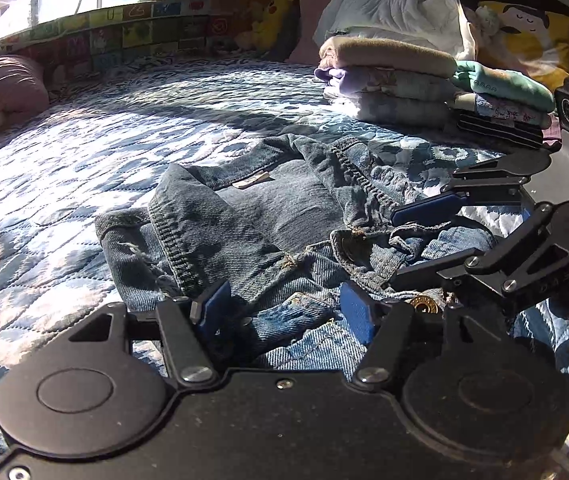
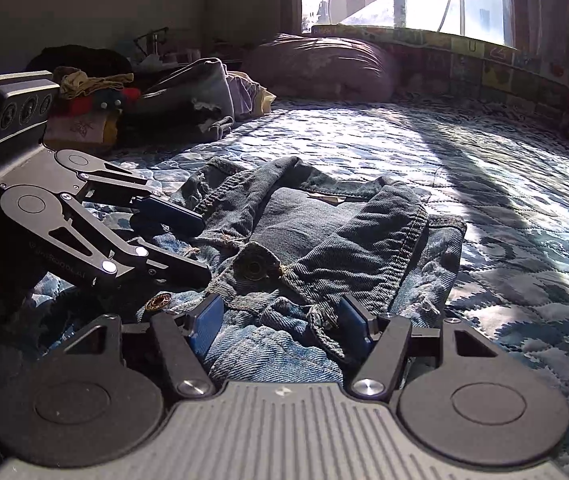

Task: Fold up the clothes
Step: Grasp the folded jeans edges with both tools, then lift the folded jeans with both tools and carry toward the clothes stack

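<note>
Denim, one crumpled blue jacket (image 1: 268, 224), lies mid-frame on the blue-white quilted bed (image 1: 64, 184); its lower part is hidden under both tongs. Left tongs (image 1: 284, 312) and right tongs (image 2: 280, 320) gape wide, blue pads resting on the fabric, gripping nothing. Upper right, one folded clothes stack (image 1: 396, 80).

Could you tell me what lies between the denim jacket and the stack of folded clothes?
Only bare quilt separates the denim jacket from the stack of folded clothes, as the left wrist view shows.

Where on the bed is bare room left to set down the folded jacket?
Bare quilt lies between the denim jacket and the purple pillow. Crowded spots: the folded stack, and the unfolded pile.
</note>
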Demonstrator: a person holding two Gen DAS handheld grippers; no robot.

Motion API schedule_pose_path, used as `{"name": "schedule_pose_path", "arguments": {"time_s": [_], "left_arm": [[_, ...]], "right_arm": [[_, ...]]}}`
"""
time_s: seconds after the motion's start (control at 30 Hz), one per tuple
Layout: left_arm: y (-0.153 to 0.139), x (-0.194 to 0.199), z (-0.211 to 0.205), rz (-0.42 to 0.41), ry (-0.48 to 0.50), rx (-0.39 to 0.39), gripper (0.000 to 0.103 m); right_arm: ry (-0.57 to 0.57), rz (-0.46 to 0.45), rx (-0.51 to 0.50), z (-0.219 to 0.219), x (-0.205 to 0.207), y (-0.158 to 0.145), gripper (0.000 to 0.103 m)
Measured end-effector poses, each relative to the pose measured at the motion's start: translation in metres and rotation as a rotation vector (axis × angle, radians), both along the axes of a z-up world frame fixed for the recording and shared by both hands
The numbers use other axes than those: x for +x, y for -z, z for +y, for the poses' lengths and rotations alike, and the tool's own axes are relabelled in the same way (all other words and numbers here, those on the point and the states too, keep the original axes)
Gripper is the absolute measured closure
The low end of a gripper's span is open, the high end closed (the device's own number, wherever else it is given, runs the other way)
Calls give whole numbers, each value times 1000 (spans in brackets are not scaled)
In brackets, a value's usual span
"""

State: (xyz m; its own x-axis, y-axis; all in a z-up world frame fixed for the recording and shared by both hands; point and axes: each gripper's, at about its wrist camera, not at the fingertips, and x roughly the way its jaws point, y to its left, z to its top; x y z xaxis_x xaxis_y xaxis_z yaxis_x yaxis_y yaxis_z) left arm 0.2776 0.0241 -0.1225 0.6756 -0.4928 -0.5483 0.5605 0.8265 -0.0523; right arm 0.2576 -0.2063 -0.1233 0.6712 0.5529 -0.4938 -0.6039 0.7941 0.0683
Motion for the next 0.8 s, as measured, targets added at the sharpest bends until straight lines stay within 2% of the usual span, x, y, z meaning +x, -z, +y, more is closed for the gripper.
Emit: {"name": "schedule_pose_path", "arguments": {"time_s": [0.07, 0.1, 0.2, 0.27, 0.3, 0.4, 0.43, 0.5, 0.6, 0.7, 0.8], "left_arm": [[-6, -1, 16, -3, -39, -91, 46], [-11, -1, 29, -8, -95, -174, 47], [-15, 0, 66, 37, -272, -349, 43], [-10, 3, 84, 132, -350, -442, 39], [-7, 4, 89, 178, -374, -476, 39], [3, 11, 88, 287, -371, -513, 39], [6, 15, 84, 322, -364, -513, 39], [13, 17, 76, 355, -363, -515, 42], [18, 22, 70, 371, -369, -551, 42], [25, 29, 69, 391, -394, -603, 55], [26, 32, 60, 391, -403, -614, 62]], "right_arm": [[13, -26, 46, -8, -5, -7, 41], [25, -39, 70, -13, -8, -11, 41], [202, -43, 176, -41, -2, -19, 40], [306, 32, 233, -58, 9, -16, 32], [320, 107, 276, -67, 18, -10, 31], [329, 299, 377, -76, 37, 12, 30], [322, 332, 385, -74, 41, 17, 30], [312, 352, 393, -66, 45, 25, 30], [297, 389, 465, -60, 52, 29, 30], [308, 366, 435, -50, 54, 30, 33], [324, 376, 453, -50, 56, 30, 44]]}}
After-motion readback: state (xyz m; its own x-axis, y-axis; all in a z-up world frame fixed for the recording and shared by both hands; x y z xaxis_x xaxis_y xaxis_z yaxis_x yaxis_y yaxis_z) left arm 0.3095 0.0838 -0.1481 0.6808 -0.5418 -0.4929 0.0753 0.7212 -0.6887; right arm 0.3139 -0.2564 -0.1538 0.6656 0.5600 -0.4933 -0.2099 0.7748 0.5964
